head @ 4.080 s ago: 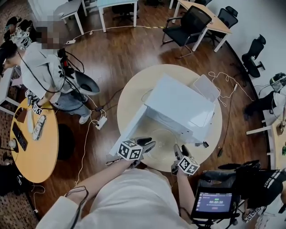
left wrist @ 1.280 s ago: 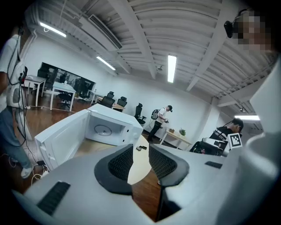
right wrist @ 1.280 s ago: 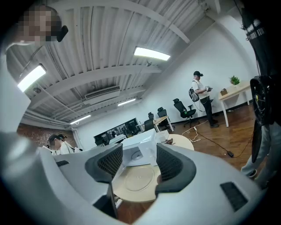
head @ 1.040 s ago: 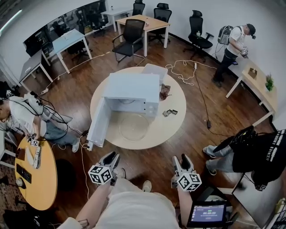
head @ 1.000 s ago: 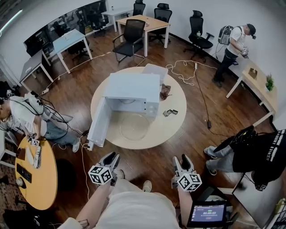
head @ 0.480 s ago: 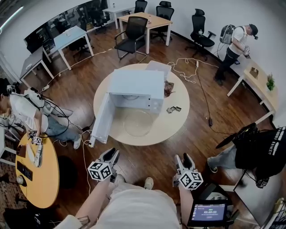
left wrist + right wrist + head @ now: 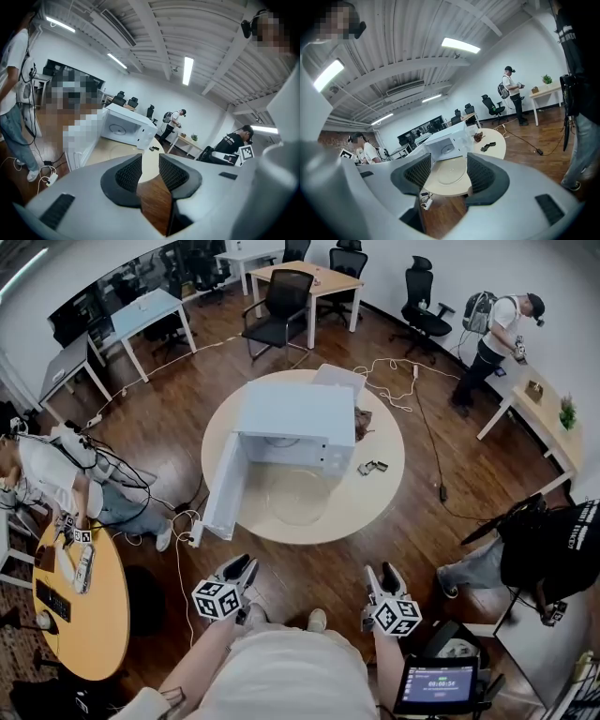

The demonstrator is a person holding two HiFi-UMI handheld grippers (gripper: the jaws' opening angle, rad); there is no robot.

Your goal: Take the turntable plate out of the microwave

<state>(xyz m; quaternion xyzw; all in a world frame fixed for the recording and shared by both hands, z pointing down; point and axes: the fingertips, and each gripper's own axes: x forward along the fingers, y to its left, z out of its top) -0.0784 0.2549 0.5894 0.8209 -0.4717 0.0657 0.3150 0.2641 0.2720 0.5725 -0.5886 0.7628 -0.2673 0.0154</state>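
Observation:
The clear glass turntable plate point(image 7: 298, 496) lies flat on the round wooden table point(image 7: 375, 493), just in front of the white microwave point(image 7: 295, 413). The microwave's door point(image 7: 225, 488) is swung open to the left. Both grippers hang over the wooden floor, well short of the table. My left gripper point(image 7: 242, 568) is open and empty; in the left gripper view point(image 7: 150, 164) it looks towards the microwave point(image 7: 126, 129). My right gripper point(image 7: 382, 574) is also open and empty. The right gripper view point(image 7: 449, 171) shows the plate point(image 7: 451, 174) far off between its jaws.
Small dark parts point(image 7: 368, 467), a brown item point(image 7: 362, 418) and a white lid point(image 7: 339, 378) share the table. A power strip point(image 7: 195, 538) and cables lie on the floor at left. A yellow round table point(image 7: 75, 615), people at both sides and a monitor point(image 7: 436, 683) stand around.
About four seconds ago both grippers were at the table's edge by the plate; now they are back over the floor. Over the last second the grippers barely shifted.

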